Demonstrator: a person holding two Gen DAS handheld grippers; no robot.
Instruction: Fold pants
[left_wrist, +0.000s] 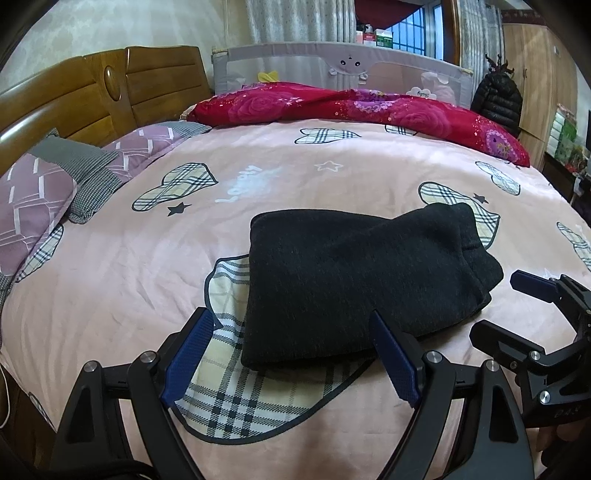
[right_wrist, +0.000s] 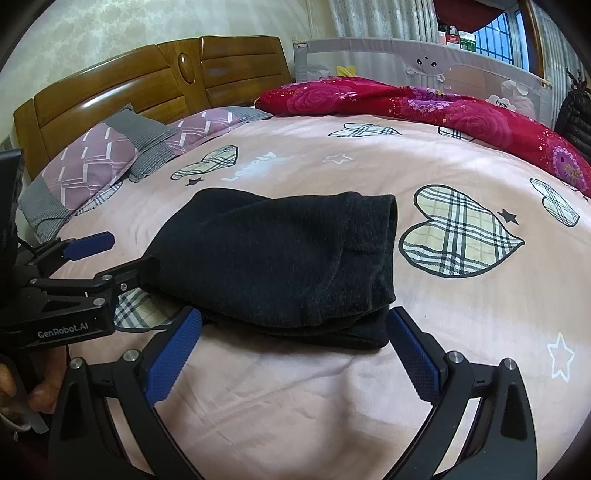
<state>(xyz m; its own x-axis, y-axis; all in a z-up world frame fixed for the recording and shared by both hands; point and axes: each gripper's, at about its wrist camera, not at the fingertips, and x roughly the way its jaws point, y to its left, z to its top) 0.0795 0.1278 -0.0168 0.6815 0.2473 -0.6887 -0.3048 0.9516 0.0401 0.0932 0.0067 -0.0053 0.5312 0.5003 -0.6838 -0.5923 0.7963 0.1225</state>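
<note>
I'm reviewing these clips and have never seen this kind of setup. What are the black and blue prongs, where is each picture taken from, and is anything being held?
There is no robot here. A person holds a hand-held two-finger tool in each hand, and a fisheye camera on each tool looks forward along its blue-padded fingers. One picture comes from the left tool, the other from the right tool. Each tool also shows at the edge of the other's picture.

Both look over a bed with a pink bedspread printed with plaid hearts. On it lies a pair of dark pants, already folded into a compact bundle. Pillows, a red floral quilt and a wooden headboard lie beyond.

Both tools are open and hold nothing; the pants rest on the bedspread just ahead of the fingers.
</note>
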